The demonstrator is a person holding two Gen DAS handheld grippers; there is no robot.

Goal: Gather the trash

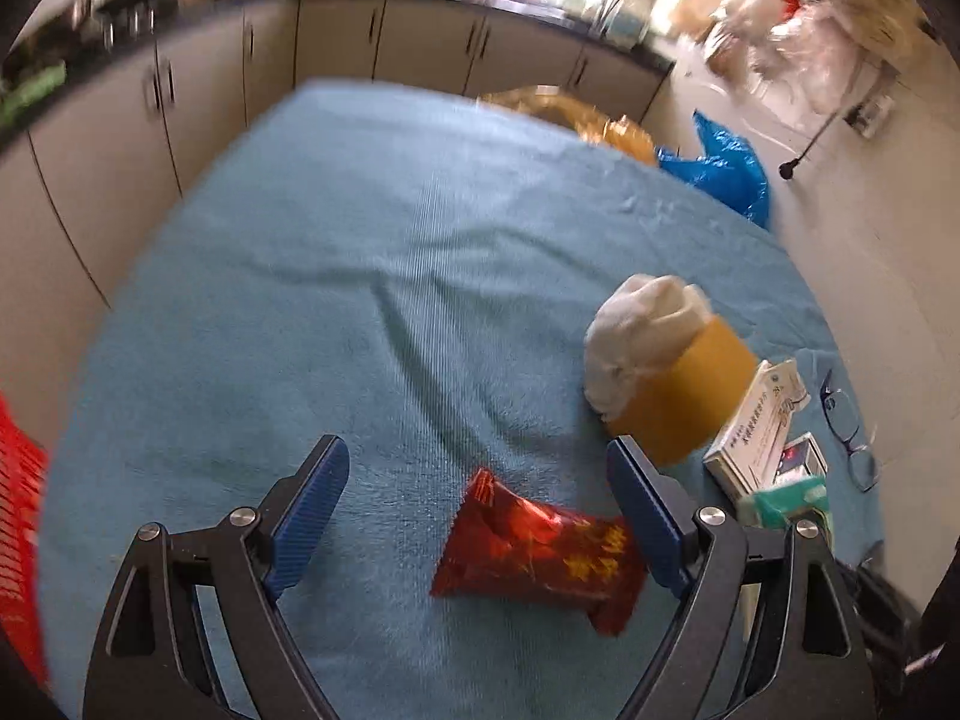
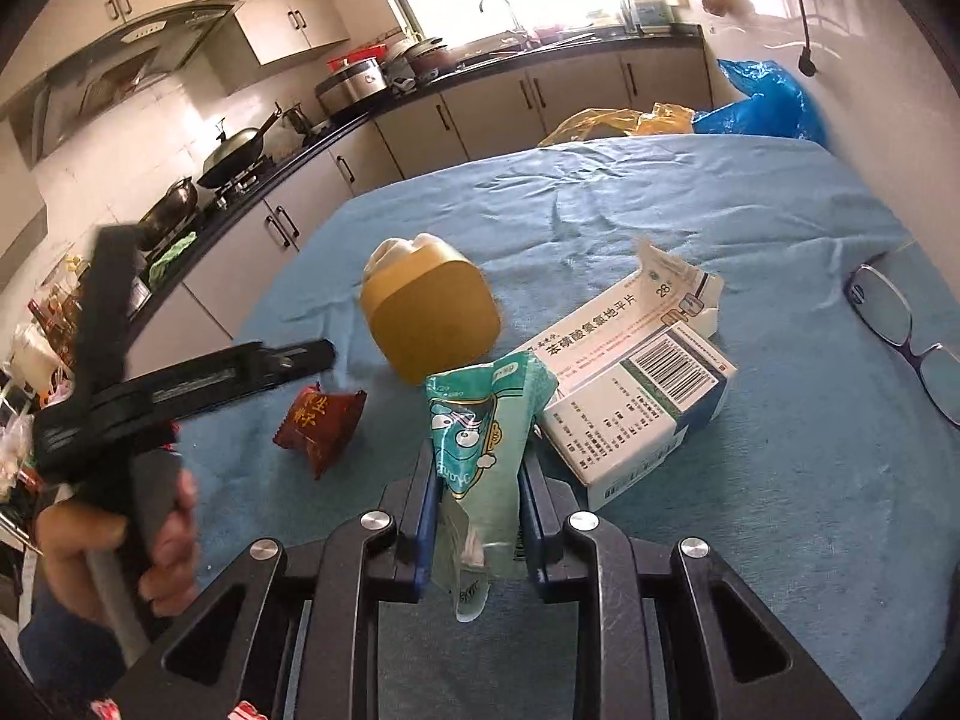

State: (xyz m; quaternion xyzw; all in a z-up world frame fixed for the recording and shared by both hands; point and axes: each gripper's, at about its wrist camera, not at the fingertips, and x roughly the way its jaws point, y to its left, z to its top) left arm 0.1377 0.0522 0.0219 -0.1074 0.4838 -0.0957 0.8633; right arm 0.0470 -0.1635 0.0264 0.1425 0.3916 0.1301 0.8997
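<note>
A red snack wrapper (image 1: pixel 540 552) lies on the blue cloth (image 1: pixel 390 300) between the fingers of my left gripper (image 1: pixel 480 480), which is open above it. The wrapper also shows in the right wrist view (image 2: pixel 321 423). My right gripper (image 2: pixel 480 492) is shut on a green packet (image 2: pixel 480 438) and holds it upright above the cloth. A yellow paper cup (image 2: pixel 438 315) stuffed with white tissue lies on its side behind it. A white medicine box (image 2: pixel 636 396) lies to the right.
Glasses (image 2: pixel 900 324) lie at the table's right edge. A red basket (image 1: pixel 18 540) is at the far left. Yellow (image 2: pixel 618 120) and blue (image 2: pixel 762 102) plastic bags sit beyond the table's far edge. Kitchen cabinets (image 1: pixel 240 78) run behind.
</note>
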